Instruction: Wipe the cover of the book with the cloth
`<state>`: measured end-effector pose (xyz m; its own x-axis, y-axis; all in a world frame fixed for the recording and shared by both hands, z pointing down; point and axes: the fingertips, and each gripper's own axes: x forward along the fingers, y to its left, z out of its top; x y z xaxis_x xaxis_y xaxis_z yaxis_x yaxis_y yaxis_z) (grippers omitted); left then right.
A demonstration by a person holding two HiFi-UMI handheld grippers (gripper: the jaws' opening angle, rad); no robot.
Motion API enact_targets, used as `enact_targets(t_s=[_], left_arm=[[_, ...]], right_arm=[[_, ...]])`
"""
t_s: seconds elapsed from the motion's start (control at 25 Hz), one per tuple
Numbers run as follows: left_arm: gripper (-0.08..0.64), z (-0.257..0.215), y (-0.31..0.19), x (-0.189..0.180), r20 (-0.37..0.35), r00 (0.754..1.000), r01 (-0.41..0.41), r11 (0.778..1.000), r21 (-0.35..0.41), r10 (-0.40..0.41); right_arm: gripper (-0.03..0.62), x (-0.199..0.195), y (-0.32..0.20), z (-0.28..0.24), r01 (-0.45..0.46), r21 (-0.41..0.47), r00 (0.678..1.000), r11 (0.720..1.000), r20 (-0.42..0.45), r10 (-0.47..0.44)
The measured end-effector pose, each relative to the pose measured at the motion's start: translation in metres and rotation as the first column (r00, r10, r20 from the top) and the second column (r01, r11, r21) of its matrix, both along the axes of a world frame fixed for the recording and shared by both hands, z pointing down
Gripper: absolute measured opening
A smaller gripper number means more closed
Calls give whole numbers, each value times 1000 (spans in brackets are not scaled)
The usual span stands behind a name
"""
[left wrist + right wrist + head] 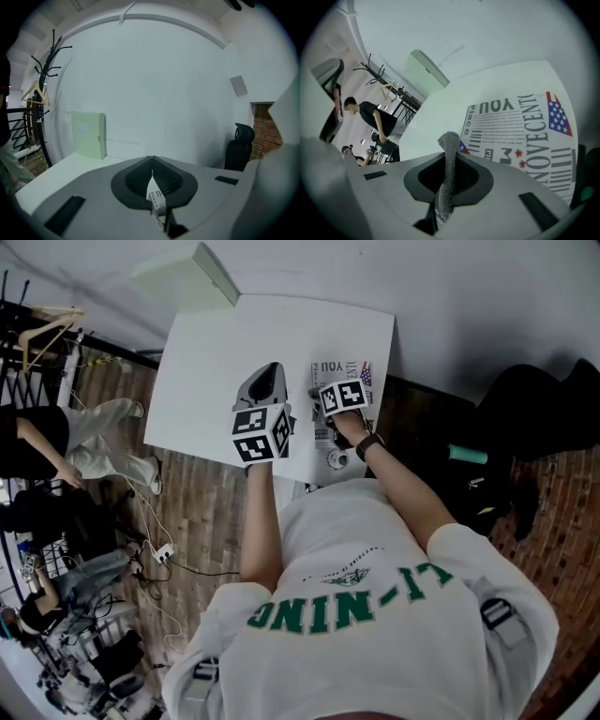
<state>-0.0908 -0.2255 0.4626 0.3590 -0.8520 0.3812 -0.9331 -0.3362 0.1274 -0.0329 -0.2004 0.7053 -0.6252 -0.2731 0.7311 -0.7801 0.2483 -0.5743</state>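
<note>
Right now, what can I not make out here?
Right gripper view: the body of the right gripper hides the lower cloth and the near part of the book.
Head view: that gripper covers the cloth.
Left gripper view: the left gripper pinches a printed strip; its source is hidden.

Looked like shared lab or studio workspace. White table (211, 362) stood against bare white wall (154, 84); plank floor (202, 512) below, brick wall (265, 136) off to side. Coat stand (42, 117) with hanger (33, 93) in corner, black railing (21, 381) close by. Black office chair (239, 147) stood by brick. Cables (150, 521) and power strip (161, 551) trailed over floor. Other people (37, 437) were busy at left, amid cluttered gear (84, 662)
</note>
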Motion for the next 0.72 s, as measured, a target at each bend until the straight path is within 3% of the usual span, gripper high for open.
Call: enact_targets(t_s=[0.12,0.28,0.72], left_arm=[[13,1,2,-7,0,1000,16,1000,-3,-16],[14,4,4,-7,-1,1000,19,1000,-6,-19],[14,12,-3,20,-19,999,-41,999,-18,40]], right_arm=[[37,-5,1,6,13,-6,1000,1000,-6,-13],[35,17,2,7,-5,-1,1000,1000,-19,5],[35,149,7,5,-217,2,971,976,-97,216]])
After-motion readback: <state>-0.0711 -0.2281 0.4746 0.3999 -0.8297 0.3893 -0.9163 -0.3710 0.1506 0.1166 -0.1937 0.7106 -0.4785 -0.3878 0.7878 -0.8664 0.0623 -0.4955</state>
